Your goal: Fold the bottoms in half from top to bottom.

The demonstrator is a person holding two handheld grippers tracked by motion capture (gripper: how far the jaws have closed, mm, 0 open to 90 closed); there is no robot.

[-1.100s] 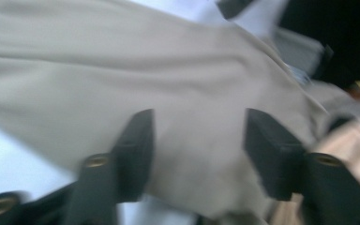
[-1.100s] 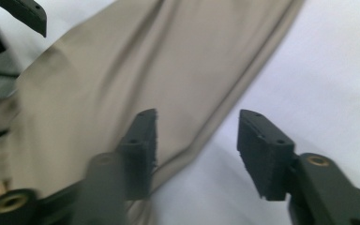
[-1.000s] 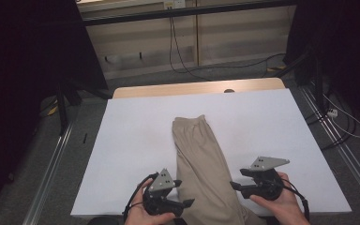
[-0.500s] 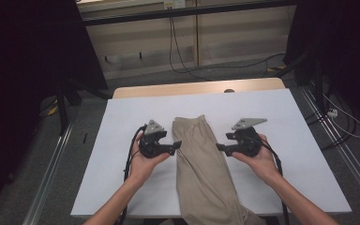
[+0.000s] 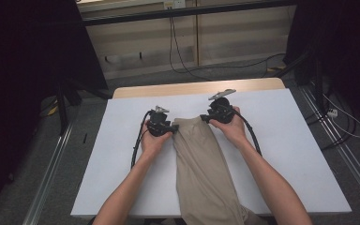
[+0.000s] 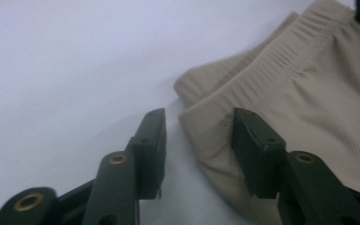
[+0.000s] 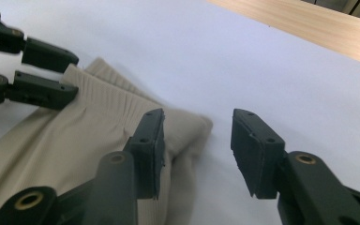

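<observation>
A: Where's the garment?

B: Folded beige knit trousers [image 5: 206, 173] lie lengthwise down the middle of the white-covered table [image 5: 286, 154], elastic waistband toward the far edge, legs running off the near edge.

A: Grippers?

B: Left gripper [image 6: 199, 140] at the waistband's left corner, right gripper [image 7: 197, 140] at its right corner. Both have just been closing. Each straddles a corner of fabric with the jaws spread, pads not yet pressing it.
</observation>
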